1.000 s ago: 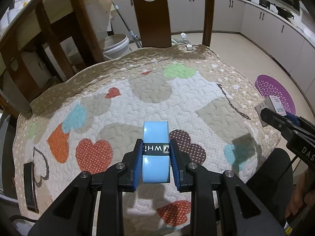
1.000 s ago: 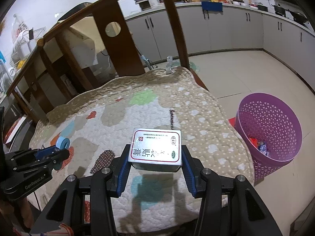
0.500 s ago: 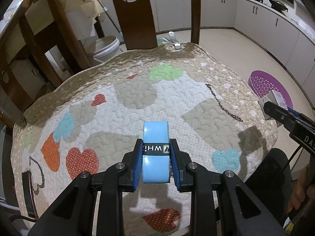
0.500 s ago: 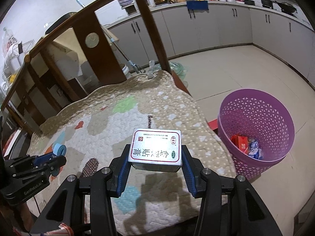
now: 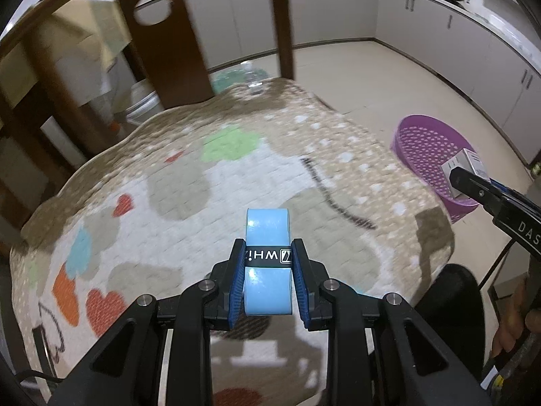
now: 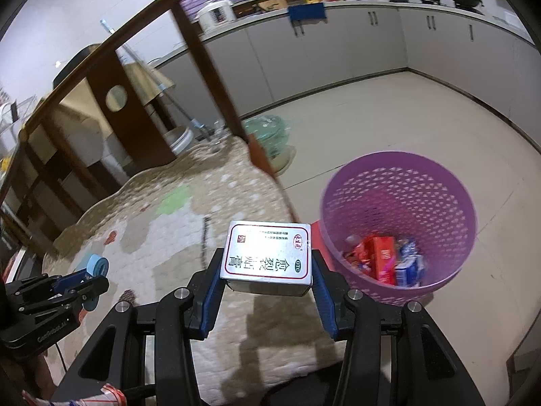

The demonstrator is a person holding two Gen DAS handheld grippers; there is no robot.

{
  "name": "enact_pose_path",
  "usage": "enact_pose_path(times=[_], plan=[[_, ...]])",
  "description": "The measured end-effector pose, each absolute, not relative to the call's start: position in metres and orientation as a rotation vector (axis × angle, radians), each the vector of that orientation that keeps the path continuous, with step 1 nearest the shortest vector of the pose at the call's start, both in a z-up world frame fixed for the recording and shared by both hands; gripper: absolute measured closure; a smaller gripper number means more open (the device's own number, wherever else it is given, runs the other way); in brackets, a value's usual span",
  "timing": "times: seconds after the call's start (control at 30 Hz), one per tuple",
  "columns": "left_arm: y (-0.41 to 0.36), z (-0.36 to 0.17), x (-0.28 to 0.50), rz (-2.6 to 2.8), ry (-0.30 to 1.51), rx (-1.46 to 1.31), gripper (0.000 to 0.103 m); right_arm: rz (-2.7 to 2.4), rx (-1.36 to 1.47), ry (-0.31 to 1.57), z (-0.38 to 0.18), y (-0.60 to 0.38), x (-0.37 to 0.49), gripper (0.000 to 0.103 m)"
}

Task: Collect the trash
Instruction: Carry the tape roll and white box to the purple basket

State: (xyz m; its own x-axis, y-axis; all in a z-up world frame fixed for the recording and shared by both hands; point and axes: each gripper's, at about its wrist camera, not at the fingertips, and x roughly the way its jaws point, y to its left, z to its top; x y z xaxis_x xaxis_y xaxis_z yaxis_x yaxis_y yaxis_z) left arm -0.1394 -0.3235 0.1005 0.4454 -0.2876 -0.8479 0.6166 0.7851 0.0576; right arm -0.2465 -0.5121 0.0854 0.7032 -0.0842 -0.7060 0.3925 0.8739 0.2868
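Observation:
My left gripper [image 5: 267, 264] is shut on a light blue roll of tape [image 5: 267, 237] with a black band, held above the quilted chair cushion [image 5: 189, 182]. My right gripper [image 6: 267, 277] is shut on a silver medicine box [image 6: 268, 255] with red print, over the cushion's right edge [image 6: 236, 203]. A purple mesh basket [image 6: 399, 182] stands on the floor to the right, with red and blue packets [image 6: 385, 260] inside. In the left wrist view the basket [image 5: 426, 149] shows at the right, with the right gripper [image 5: 473, 176] and its box [image 5: 468, 162] in front of it. The left gripper [image 6: 91, 275] with the roll [image 6: 96, 264] appears at the lower left of the right wrist view.
The wooden chair back [image 5: 162, 44] rises behind the cushion. White kitchen cabinets [image 6: 338, 44] line the far wall. A white bucket [image 5: 145, 101] and a green bag [image 6: 270, 128] sit on the tiled floor [image 6: 389, 115] behind the chair. A hand [image 5: 517, 321] shows at the lower right.
Both grippers have swung to the right with their loads. The purple basket has come closer and more central in both views; the cushion has slid left.

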Motion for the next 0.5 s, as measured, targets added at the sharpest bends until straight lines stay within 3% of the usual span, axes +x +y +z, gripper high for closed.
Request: enact_pose_path(times=[0.5], plan=[[-0.488,0.095,-0.116,-0.858,1.004,0.373,0.078,-0.469,0.438,0.728,0.078,-0.622,-0.265,0.051]])
